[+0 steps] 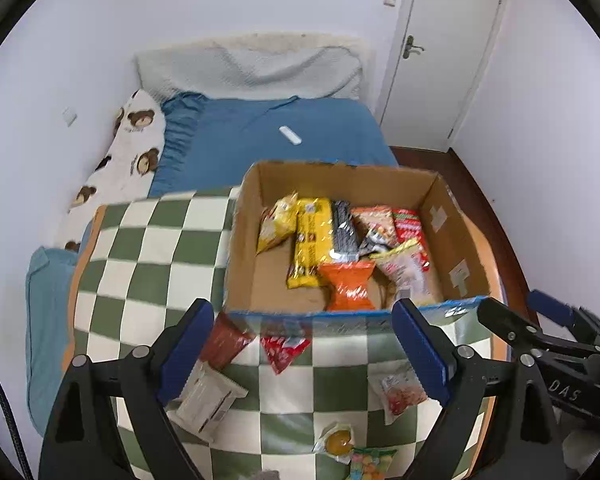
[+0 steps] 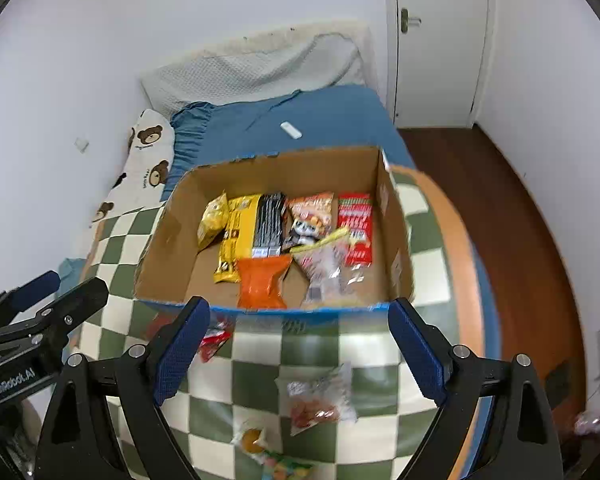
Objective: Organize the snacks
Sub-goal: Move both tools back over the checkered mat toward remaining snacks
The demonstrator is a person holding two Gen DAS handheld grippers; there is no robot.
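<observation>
Both hand-held grippers hang with jaws spread wide and nothing between them: the left gripper (image 1: pixel 303 348) fills the bottom of the left wrist view, the right gripper (image 2: pixel 300 346) the bottom of the right wrist view, each also showing at the lower edge of the other's frame. Below them, on a green-and-white checkered cloth (image 1: pixel 148 248), loose snacks lie scattered: a yellow jelly cup (image 1: pixel 337 442) and a pastel candy bag (image 1: pixel 369 462) at bottom centre, a clear packet of red snacks (image 2: pixel 319 398) just above, a white packet (image 1: pixel 206 400) beside the left finger, and a red packet (image 1: pixel 282 350) and a dark red packet (image 1: pixel 226 340) against the near wall of a cardboard box (image 1: pixel 451 216). Inside the box, at mid-frame, lie an orange packet (image 2: pixel 262 284), a clear bag (image 2: pixel 325 266), a long yellow packet (image 2: pixel 236 236), a small yellow bag (image 2: pixel 212 220), a black packet (image 2: pixel 268 224) and a red packet (image 2: pixel 353 228). Farther up, a white remote (image 1: pixel 290 135) rests on a blue bedsheet (image 1: pixel 260 136), with a bear-print pillow (image 1: pixel 136 144) at left and a white door (image 1: pixel 447 48) at upper right.
</observation>
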